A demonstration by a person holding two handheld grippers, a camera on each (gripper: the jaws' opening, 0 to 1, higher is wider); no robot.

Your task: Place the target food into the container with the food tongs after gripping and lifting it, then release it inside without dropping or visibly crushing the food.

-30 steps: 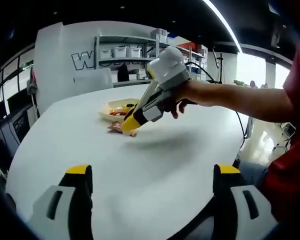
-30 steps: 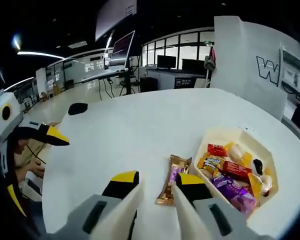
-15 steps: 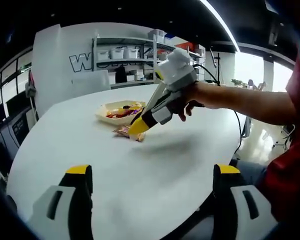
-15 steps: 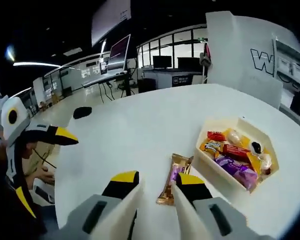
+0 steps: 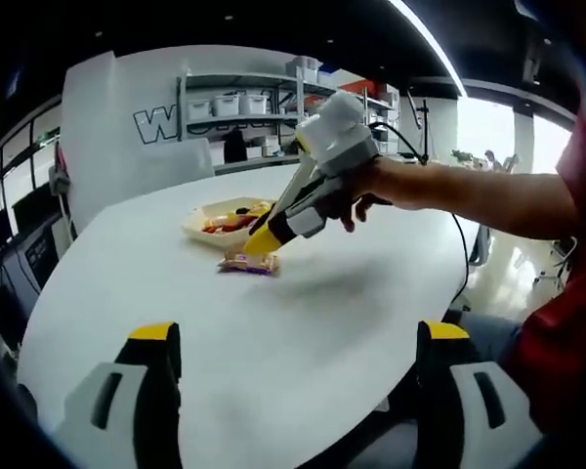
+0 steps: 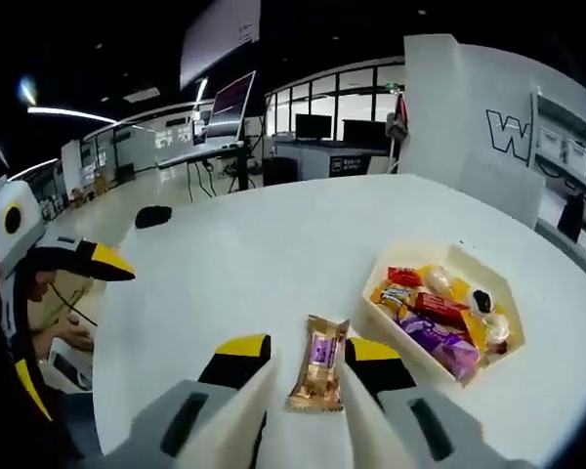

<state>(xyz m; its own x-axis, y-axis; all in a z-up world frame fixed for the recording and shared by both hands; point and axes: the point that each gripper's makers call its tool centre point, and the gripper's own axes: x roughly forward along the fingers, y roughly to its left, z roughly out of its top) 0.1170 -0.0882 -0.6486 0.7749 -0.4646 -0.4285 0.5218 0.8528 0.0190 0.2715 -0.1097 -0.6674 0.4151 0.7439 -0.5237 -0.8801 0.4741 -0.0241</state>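
Note:
A snack bar (image 6: 317,376) in a gold and purple wrapper lies flat on the white table (image 6: 264,234), just left of a cream container (image 6: 383,327) that holds several wrapped snacks. My right gripper (image 6: 308,350) is open, with one yellow-tipped jaw on each side of the bar. In the left gripper view the right gripper (image 5: 264,237), held by a hand, points down just above the snack bar (image 5: 249,262), with the container (image 5: 197,225) behind it. My left gripper (image 5: 298,337) hangs wide open over the table's near edge, holding nothing.
The left gripper (image 6: 73,259) shows at the left edge of the right gripper view. A dark object (image 6: 153,215) lies at the table's far side. Shelves with white boxes (image 5: 234,103) stand behind the table (image 5: 303,303). The person's forearm (image 5: 469,195) reaches across.
The right gripper shifted slightly, and the snack bar now sits straighter between its jaws and closer to them. The left gripper has stayed put and open.

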